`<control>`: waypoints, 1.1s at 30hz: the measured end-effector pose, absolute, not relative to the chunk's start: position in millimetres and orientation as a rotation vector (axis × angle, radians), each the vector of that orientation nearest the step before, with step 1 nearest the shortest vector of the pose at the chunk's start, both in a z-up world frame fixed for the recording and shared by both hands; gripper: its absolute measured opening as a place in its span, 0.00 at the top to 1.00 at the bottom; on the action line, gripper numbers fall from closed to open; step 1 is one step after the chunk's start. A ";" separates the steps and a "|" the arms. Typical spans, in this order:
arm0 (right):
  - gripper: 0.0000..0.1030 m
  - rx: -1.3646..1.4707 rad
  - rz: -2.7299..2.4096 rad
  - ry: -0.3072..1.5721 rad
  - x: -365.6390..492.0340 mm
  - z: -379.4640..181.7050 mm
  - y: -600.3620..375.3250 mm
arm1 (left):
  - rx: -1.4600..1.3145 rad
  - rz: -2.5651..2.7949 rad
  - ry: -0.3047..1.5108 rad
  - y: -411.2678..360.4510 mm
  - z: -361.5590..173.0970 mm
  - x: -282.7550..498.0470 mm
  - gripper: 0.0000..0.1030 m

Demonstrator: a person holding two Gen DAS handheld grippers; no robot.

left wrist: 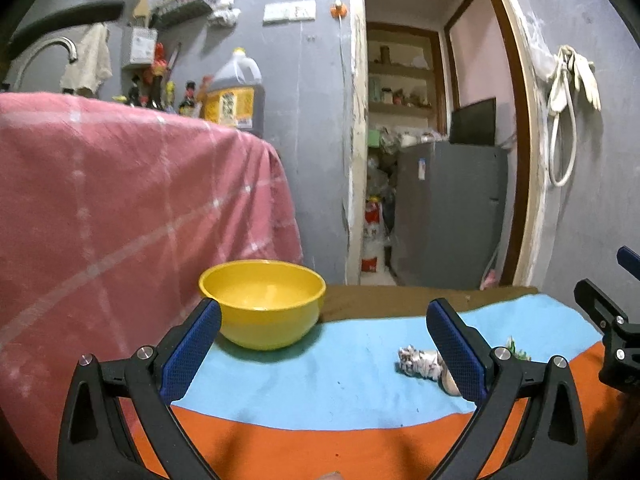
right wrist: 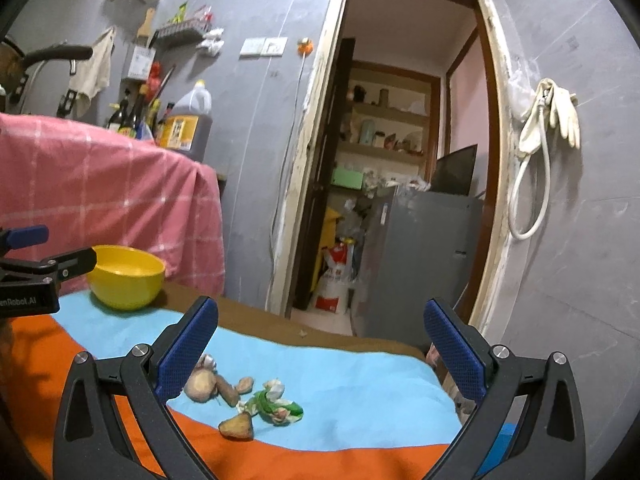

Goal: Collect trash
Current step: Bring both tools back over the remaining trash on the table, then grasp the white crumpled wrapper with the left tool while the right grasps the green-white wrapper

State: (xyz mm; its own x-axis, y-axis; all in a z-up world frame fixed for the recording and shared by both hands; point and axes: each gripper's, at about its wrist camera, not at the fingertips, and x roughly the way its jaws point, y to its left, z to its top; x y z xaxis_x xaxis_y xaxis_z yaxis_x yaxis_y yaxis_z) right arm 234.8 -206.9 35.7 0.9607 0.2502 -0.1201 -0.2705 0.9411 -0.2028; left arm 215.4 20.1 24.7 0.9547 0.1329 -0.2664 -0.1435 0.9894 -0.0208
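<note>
A yellow bowl [left wrist: 262, 302] stands on the blue part of the table cloth [left wrist: 340, 376]; it also shows in the right wrist view [right wrist: 126, 278]. My left gripper [left wrist: 324, 344] is open and empty, just in front of the bowl. A crumpled silver wrapper [left wrist: 420, 362] lies by its right finger. My right gripper [right wrist: 320, 344] is open and empty above brown scraps [right wrist: 216, 388], another brown piece [right wrist: 237, 427] and a crumpled green-white wrapper [right wrist: 272, 402] on the cloth [right wrist: 360, 392].
A pink checked cloth [left wrist: 120, 208] covers a counter to the left, with an oil jug [left wrist: 236, 92] and bottles behind. An open doorway [right wrist: 400, 160] with a grey fridge [right wrist: 420, 260] lies beyond the table's far edge. The cloth's near part is orange [left wrist: 320, 448].
</note>
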 end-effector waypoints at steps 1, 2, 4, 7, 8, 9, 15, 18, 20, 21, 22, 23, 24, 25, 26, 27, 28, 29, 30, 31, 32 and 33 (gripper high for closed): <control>0.00 -0.220 0.266 0.104 236.7 34.9 -206.5 | -0.040 0.135 0.283 20.0 23.6 218.6 0.02; 0.00 -0.220 0.267 0.115 238.6 33.9 -206.3 | -0.040 0.126 0.301 19.9 22.6 222.8 0.02; 0.00 -0.216 0.266 0.145 243.6 31.9 -207.0 | -0.033 0.105 0.346 18.5 18.9 232.3 0.02; 0.00 -0.203 0.269 0.192 251.7 29.9 -209.1 | -0.020 0.071 0.420 14.9 12.7 246.9 0.02; 0.00 -0.198 0.269 0.207 254.6 29.1 -209.6 | -0.015 0.058 0.449 13.4 10.1 252.8 0.02; 0.00 -0.189 0.268 0.233 259.1 27.7 -210.9 | -0.012 0.044 0.477 11.9 7.6 258.2 0.02; 0.00 -0.134 0.275 0.387 286.0 17.9 -216.2 | -0.045 -0.032 0.594 9.2 -3.2 285.9 0.05; 0.08 -0.094 0.291 0.475 300.2 10.5 -220.2 | -0.081 -0.077 0.639 9.2 -5.7 298.9 0.15; 0.16 -0.077 0.305 0.527 307.6 5.5 -221.3 | -0.109 -0.100 0.670 9.9 -8.3 306.2 0.25; 0.17 -0.074 0.312 0.542 309.0 3.8 -221.6 | -0.126 -0.114 0.689 9.7 -9.9 311.5 0.28; 0.19 -0.072 0.320 0.567 311.9 1.4 -221.0 | -0.147 -0.132 0.710 9.9 -12.4 316.4 0.32; 0.21 -0.074 0.327 0.586 313.5 -0.7 -219.4 | -0.162 -0.144 0.726 9.9 -14.7 320.2 0.38; 0.26 -0.078 0.337 0.604 315.7 -2.6 -218.3 | -0.173 -0.154 0.740 9.8 -16.3 322.9 0.41; 0.29 -0.084 0.349 0.627 318.1 -5.1 -216.3 | -0.183 -0.167 0.754 9.8 -17.3 325.9 0.45; 0.30 -0.092 0.356 0.652 320.5 -7.7 -214.0 | -0.188 -0.180 0.767 10.0 -18.1 328.5 0.49; 0.34 -0.100 0.363 0.671 321.9 -9.7 -212.2 | -0.191 -0.188 0.774 10.3 -18.2 330.1 0.51; 0.37 -0.107 0.373 0.686 323.1 -11.4 -210.7 | -0.196 -0.201 0.780 10.7 -18.1 331.7 0.54; 0.39 -0.115 0.381 0.700 324.4 -13.3 -209.1 | -0.200 -0.211 0.784 11.3 -18.2 332.5 0.56; 0.42 -0.125 0.387 0.715 325.9 -15.0 -207.5 | -0.205 -0.222 0.790 12.4 -18.2 333.5 0.57; 0.46 -0.134 0.395 0.729 326.8 -16.7 -205.7 | -0.210 -0.231 0.796 12.8 -16.9 333.7 0.60; 0.47 -0.138 0.400 0.737 328.3 -18.1 -204.7 | -0.219 -0.240 0.799 13.6 -17.3 333.6 0.64; 0.50 -0.143 0.405 0.749 329.4 -19.8 -203.5 | -0.231 -0.250 0.800 15.3 -17.2 334.0 0.67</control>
State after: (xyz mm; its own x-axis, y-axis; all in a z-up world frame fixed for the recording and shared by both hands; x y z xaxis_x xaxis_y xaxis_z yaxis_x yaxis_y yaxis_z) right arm 329.4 -203.5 -19.8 0.6592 0.3064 -0.6868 -0.4067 0.9134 0.0171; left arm 334.0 15.3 -17.2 0.6702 -0.3066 -0.6759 0.1331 0.9456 -0.2970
